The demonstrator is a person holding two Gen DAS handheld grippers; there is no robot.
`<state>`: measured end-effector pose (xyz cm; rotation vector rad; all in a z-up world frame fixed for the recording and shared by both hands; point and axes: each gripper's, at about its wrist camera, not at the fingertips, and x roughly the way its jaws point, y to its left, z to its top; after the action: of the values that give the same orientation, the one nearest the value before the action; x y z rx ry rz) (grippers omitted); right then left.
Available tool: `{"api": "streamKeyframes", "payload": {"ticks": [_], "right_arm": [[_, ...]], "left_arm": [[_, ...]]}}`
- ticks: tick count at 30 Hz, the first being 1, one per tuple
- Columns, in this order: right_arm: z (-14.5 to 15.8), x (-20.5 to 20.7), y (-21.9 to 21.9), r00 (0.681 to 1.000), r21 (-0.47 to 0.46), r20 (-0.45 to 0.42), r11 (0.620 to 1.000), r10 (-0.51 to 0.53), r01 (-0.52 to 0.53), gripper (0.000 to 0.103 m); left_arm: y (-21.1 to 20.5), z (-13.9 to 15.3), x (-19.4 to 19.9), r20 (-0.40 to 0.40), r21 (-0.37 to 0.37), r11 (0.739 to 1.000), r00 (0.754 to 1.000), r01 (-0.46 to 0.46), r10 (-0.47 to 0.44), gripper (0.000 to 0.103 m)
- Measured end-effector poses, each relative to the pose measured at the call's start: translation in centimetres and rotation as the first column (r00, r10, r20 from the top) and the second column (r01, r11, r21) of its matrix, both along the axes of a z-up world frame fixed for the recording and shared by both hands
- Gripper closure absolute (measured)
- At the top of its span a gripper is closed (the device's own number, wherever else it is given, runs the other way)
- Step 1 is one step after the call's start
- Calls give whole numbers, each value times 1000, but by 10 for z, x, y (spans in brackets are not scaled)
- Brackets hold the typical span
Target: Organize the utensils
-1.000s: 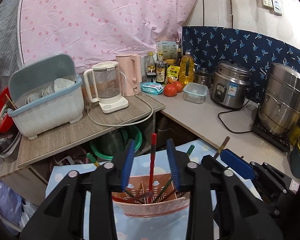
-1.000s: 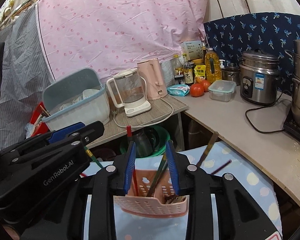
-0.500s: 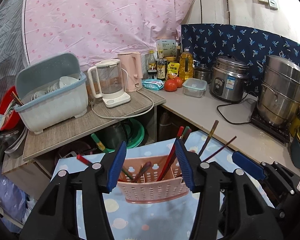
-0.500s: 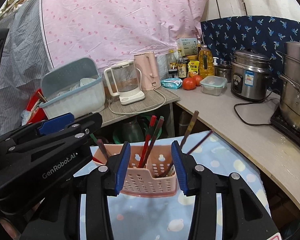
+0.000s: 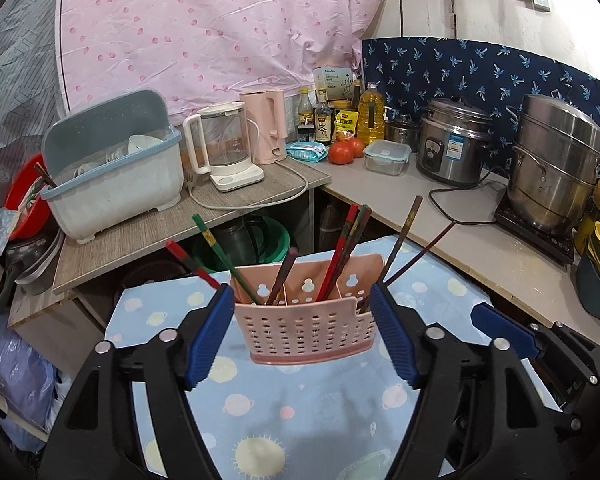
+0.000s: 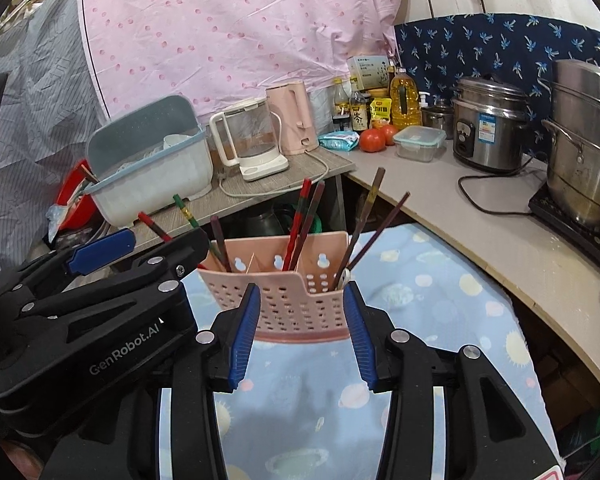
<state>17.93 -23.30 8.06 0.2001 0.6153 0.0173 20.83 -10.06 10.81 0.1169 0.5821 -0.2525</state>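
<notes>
Holding eight chopsticks (image 5: pixel 342 254): one basket (image 5: pixel 306 330).

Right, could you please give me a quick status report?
Both claws, left and right, empty, opening. Pink perforated plastic caddy upright on blue cloth, chopsticks inside. Nothing obstructing.

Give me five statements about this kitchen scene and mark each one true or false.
1. The pink perforated plastic basket stands on a blue patterned cloth. True.
2. The basket holds spoons. False: it holds chopsticks.
3. Two red tomatoes sit beside a clear lidded container. True.
4. The left tongs grip a chopstick. False: they are opening and hold nothing.
5. The glass kettle lies on its side. False: it stands upright.
</notes>
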Motion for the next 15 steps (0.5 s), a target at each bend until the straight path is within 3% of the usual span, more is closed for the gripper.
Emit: {"api": "streamKeyframes", "payload": {"ticks": [6, 8, 12, 15], "right_arm": [[-5, -20, 1, 999, -53, -8, 998, -35, 34, 44], [-7, -26, 0, 999, -64, -12, 997, -41, 40, 37], [-11, -38, -1, 998, -93, -10, 994, -59, 58, 20], [-16, -45, -1, 997, -111, -12, 992, -70, 68, 18]], "left_arm": [[4, -8, -17, -8, -2, 1000, 1000, -19, 19, 25], [7, -11, -22, -7, -5, 1000, 1000, -29, 29, 16], [13, -18, -29, -19, -8, 999, 999, -48, 48, 10], [17, -25, -33, -31, -10, 998, 997, -65, 64, 8]]}}
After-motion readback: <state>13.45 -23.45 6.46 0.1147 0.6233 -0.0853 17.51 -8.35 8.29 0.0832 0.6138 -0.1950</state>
